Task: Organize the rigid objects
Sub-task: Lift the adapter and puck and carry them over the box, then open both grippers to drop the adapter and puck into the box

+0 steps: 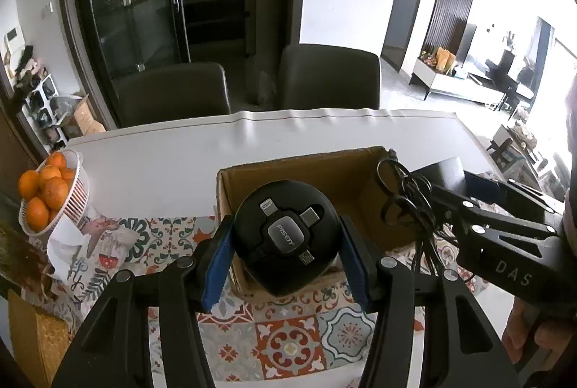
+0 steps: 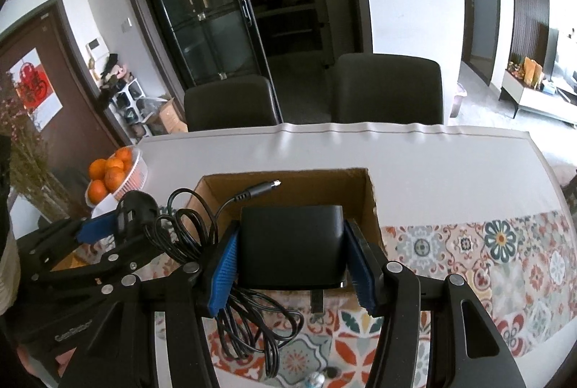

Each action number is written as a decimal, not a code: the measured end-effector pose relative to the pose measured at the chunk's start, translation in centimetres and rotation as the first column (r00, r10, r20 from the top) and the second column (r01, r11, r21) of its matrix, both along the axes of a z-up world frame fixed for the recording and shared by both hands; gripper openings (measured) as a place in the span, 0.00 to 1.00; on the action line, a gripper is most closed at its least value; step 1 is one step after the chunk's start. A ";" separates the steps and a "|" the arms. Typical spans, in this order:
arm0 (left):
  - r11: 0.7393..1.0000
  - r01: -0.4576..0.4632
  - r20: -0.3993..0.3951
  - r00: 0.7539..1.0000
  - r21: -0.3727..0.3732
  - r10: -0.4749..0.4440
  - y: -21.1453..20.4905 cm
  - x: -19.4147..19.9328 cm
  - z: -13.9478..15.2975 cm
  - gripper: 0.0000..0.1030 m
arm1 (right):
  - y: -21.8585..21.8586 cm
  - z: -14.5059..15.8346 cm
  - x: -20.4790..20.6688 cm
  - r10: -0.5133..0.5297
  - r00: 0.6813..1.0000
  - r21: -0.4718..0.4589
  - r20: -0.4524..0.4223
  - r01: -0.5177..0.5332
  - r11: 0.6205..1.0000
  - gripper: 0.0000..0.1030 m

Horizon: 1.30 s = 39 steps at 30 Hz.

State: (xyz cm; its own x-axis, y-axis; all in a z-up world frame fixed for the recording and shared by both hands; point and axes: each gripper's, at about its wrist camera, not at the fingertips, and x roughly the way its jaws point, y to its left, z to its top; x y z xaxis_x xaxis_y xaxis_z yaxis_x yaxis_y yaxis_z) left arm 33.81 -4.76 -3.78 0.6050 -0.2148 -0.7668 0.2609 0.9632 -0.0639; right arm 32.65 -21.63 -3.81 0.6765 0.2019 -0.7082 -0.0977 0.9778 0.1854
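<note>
My left gripper [image 1: 286,243] is shut on a round black Pisen cable reel [image 1: 286,234] and holds it over the near edge of an open cardboard box [image 1: 324,168]. My right gripper [image 2: 294,261] is shut on a black power adapter [image 2: 292,243], held above the near side of the same box [image 2: 288,180]. The adapter's black cord [image 2: 191,229] hangs in loops to the left and below, and its plug tip [image 2: 259,189] juts over the box. The left gripper [image 2: 119,225] with the reel also shows at left in the right wrist view. The right gripper [image 1: 425,207] and cord show at right in the left wrist view.
The box stands on a white table [image 1: 180,153] with a patterned tile mat [image 1: 288,344]. A white basket of oranges [image 1: 50,193] and a tissue pack [image 1: 68,243] stand at the left. Two dark chairs [image 1: 173,92] stand behind the far edge.
</note>
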 end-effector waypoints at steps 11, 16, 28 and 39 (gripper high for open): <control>1.000 -0.017 -0.099 0.995 0.005 0.017 -0.2 5.1 -3.0 0.53 | 0.3 -1.8 5.4 0.024 0.997 -0.041 -0.068 -0.027 0.999 0.54; 1.000 -0.028 -0.168 0.985 0.009 0.029 -0.5 6.5 -5.1 0.53 | 0.5 -3.5 7.0 0.038 0.992 -0.061 -0.118 -0.045 0.997 0.54; 0.998 -0.044 -0.257 0.965 0.055 0.057 -0.7 7.4 -8.7 0.53 | 0.6 -7.3 9.3 0.053 0.978 -0.069 -0.202 -0.068 0.995 0.54; 0.992 -0.072 -0.170 0.981 0.100 0.088 -0.7 6.3 -6.6 0.69 | 0.1 -6.3 8.6 0.000 0.988 -0.117 -0.156 -0.019 0.993 0.71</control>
